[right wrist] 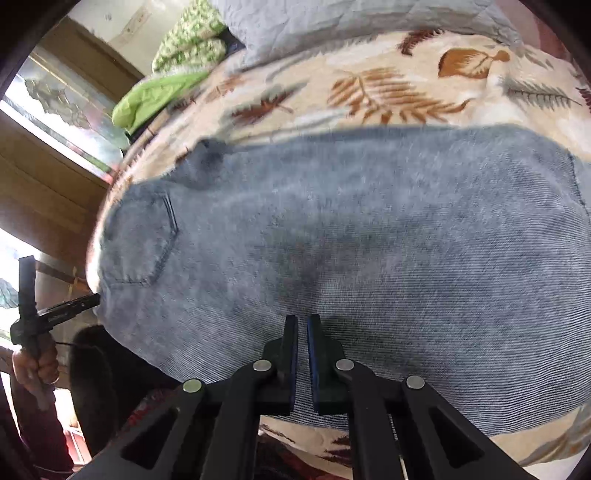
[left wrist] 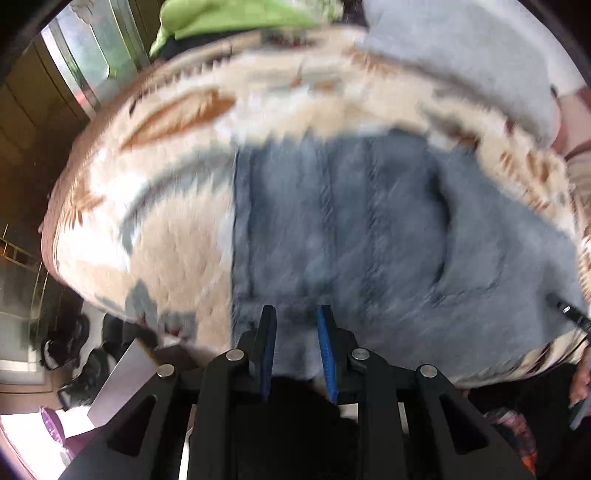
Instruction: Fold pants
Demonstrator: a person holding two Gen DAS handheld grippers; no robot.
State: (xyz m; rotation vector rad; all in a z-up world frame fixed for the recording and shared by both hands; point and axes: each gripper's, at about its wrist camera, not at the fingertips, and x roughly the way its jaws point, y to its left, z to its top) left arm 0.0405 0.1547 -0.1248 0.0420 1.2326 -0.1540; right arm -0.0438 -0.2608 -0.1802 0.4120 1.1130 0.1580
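Note:
Blue denim pants (right wrist: 351,240) lie flat across a leaf-patterned blanket (right wrist: 388,92) on a bed, with the back pocket (right wrist: 144,240) at the left end. My left gripper (left wrist: 296,317) is at the near edge of the pants (left wrist: 351,221). Its jaws stand narrowly apart and denim fills the gap between the blue pads; the view is blurred. In the right wrist view the left gripper (right wrist: 96,297) has its tip at the waist end. My right gripper (right wrist: 302,325) hovers over the middle of the near edge, its pads almost together with nothing between them.
A grey quilt (right wrist: 332,22) and green bedding (right wrist: 155,96) lie at the far side of the bed. A hand (right wrist: 37,365) holds the left gripper's handle. A wooden door and window (right wrist: 55,110) stand at the left. Shoes (left wrist: 70,347) sit on the floor below the bed edge.

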